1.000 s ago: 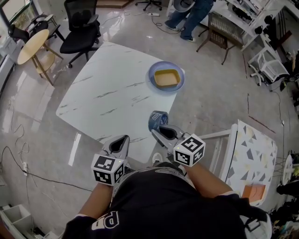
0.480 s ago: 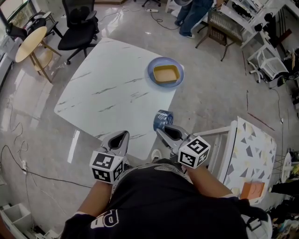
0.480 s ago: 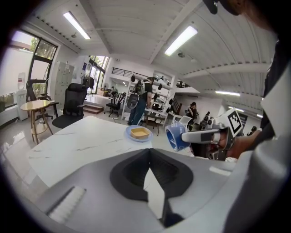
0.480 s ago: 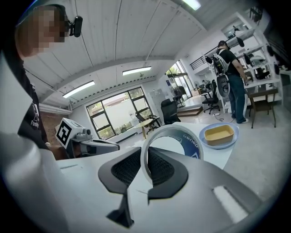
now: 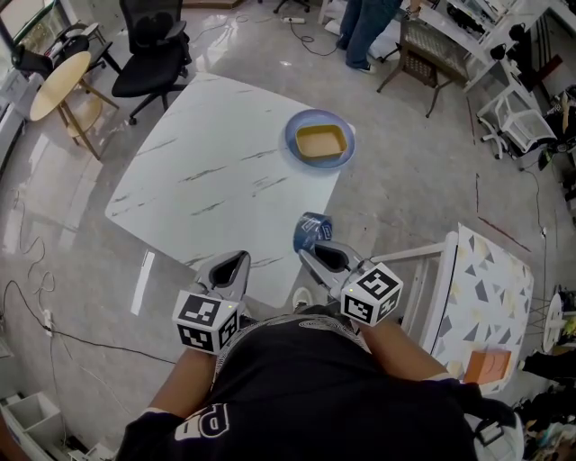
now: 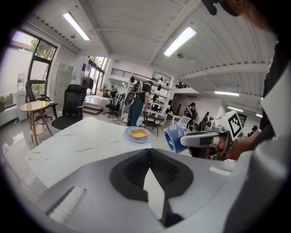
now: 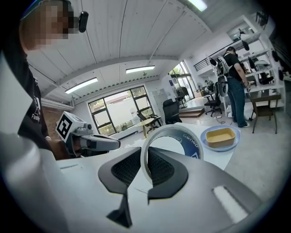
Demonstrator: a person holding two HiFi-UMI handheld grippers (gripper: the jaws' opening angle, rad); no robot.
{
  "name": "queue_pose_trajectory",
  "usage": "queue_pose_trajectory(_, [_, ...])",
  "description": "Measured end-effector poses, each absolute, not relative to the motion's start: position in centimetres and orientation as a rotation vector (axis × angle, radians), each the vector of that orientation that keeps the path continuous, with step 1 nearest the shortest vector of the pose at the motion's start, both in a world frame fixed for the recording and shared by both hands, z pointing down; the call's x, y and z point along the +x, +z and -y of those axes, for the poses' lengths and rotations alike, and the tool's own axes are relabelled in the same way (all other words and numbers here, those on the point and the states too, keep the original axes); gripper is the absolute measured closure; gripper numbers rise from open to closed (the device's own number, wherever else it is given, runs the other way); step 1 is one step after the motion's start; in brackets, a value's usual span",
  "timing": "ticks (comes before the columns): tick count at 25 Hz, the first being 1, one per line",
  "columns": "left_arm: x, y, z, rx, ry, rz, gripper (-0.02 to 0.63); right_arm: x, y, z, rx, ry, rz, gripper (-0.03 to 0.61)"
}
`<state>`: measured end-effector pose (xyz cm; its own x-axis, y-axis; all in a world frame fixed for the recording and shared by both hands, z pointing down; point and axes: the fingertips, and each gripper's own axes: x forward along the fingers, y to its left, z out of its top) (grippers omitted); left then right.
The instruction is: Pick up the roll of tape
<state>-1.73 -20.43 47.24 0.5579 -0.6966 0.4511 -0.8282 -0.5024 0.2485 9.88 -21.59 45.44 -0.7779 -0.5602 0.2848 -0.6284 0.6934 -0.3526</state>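
The blue roll of tape (image 5: 312,230) stands on edge in the air just off the near right corner of the white marble table (image 5: 207,180). My right gripper (image 5: 309,249) is shut on the roll, its jaws clamping the ring's wall. In the right gripper view the tape (image 7: 191,143) rises out of the right gripper (image 7: 146,166). My left gripper (image 5: 236,264) is low at the table's near edge, shut with nothing in it. The left gripper view looks over the left gripper (image 6: 148,157) at the tape (image 6: 174,138), which is held out to the right.
A blue plate (image 5: 297,135) with a yellow dish (image 5: 322,142) sits at the table's far right. A black office chair (image 5: 157,54) and a round wooden table (image 5: 58,85) stand far left. A patterned side table (image 5: 486,288) is at my right. A person (image 5: 364,27) stands beyond.
My right gripper and the tape have shifted slightly to the right, almost all of it before half a second ago. The left gripper has hardly moved.
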Motion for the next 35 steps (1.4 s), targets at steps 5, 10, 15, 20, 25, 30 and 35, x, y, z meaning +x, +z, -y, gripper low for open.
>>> queue_pose_trajectory(5, [-1.45, 47.22, 20.24, 2.363, 0.408, 1.233, 0.558, 9.99, 45.59, 21.48, 0.967, 0.650, 2.744, 0.534])
queue_pose_trajectory(10, [-1.60, 47.06, 20.41, 2.361, 0.409, 1.237, 0.557, 9.86, 45.57, 21.55, 0.963, 0.650, 2.742, 0.534])
queue_pose_trajectory(15, [-1.65, 47.04, 20.46, 2.363, 0.406, 1.236, 0.557, 9.48, 45.65, 21.48, 0.951, 0.650, 2.741, 0.534])
queue_pose_trajectory(20, [-1.56, 47.00, 20.51, 2.363, 0.404, 1.238, 0.557, 9.59, 45.76, 21.48, 0.949, 0.651, 2.739, 0.534])
queue_pose_trajectory(25, [-1.44, 46.91, 20.53, 2.365, 0.404, 1.237, 0.557, 9.84, 45.65, 21.71, 0.957, 0.651, 2.739, 0.534])
queue_pose_trajectory(30, [-1.32, 46.96, 20.42, 2.363, 0.404, 1.239, 0.558, 10.06, 45.64, 21.82, 0.959, 0.652, 2.742, 0.534])
queue_pose_trajectory(35, [-1.08, 47.03, 20.35, 2.364, 0.408, 1.225, 0.558, 9.82, 45.74, 21.79, 0.948, 0.656, 2.740, 0.534])
